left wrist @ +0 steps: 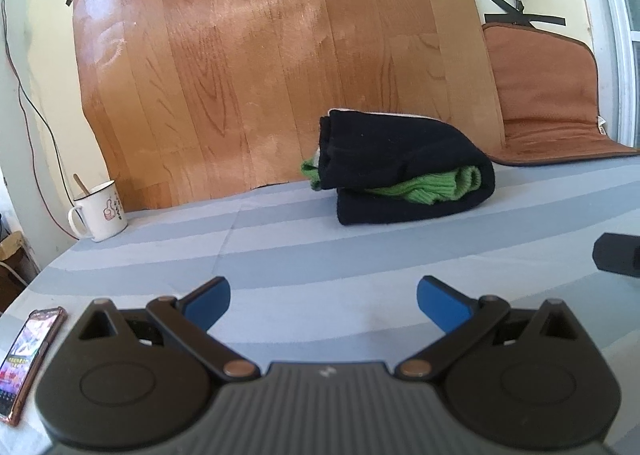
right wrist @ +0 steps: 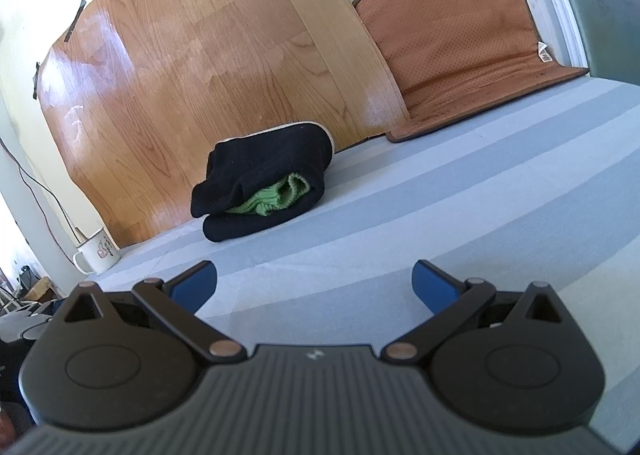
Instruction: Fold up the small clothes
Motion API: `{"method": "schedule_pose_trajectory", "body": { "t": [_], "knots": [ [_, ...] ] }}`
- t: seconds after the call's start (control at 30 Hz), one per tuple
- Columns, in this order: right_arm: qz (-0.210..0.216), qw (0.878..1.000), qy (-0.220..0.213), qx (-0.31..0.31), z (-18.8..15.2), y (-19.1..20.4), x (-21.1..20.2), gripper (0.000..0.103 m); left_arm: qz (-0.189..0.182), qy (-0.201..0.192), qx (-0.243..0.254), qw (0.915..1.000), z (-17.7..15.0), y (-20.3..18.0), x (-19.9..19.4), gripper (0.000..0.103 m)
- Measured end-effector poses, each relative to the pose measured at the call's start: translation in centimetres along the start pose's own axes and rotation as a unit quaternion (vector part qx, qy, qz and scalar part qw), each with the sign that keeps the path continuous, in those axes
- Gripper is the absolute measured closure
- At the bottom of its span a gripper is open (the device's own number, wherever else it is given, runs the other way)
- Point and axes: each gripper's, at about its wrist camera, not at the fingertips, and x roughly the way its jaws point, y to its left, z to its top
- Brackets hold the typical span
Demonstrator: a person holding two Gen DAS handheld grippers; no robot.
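A folded black garment [left wrist: 400, 159] with green knit showing inside its fold lies on the blue-grey striped cloth [left wrist: 304, 255], near the back wall. The right wrist view shows the same black bundle [right wrist: 264, 167] left of centre, green knit [right wrist: 276, 195] peeking from its front. My left gripper [left wrist: 323, 305] is open, well in front of the bundle, nothing between its blue pads [left wrist: 210, 303]. My right gripper [right wrist: 314, 287] is also open and empty, short of the bundle. A dark part of the other gripper [left wrist: 618, 255] shows at the right edge.
A white enamel mug [left wrist: 100, 211] with a stick in it stands at the back left. A phone [left wrist: 28, 359] lies at the near left. A brown seat pad [left wrist: 548, 95] leans on the wall at the right, beside a wood-pattern sheet [left wrist: 260, 63] taped up.
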Motion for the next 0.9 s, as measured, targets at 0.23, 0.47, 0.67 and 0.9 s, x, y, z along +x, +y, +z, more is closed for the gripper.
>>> {"method": "schedule_pose_trajectory", "body": {
  "t": [0.23, 0.47, 0.67, 0.9],
  "knots": [
    [-0.001, 1.000, 0.007, 0.014, 0.5, 0.1, -0.9, 0.000, -0.026, 0.039, -0.013, 0.9988, 0.2, 0.4, 0.3, 0.000],
    [-0.007, 1.000, 0.005, 0.006, 1.8, 0.7, -2.7, 0.000, -0.060, 0.093, -0.050, 0.9926, 0.0, 0.3, -0.9, 0.000],
    [0.001, 0.999, 0.037, -0.014, 1.4, 1.4, -3.0, 0.000, -0.076, 0.122, -0.060, 0.9878, -0.4, -0.6, -2.8, 0.000],
    [0.000, 0.998, 0.065, -0.001, 0.9, 0.9, -3.3, 0.000, -0.079, 0.163, -0.056, 0.9819, -1.5, -1.4, -3.2, 0.000]
  ]
}}
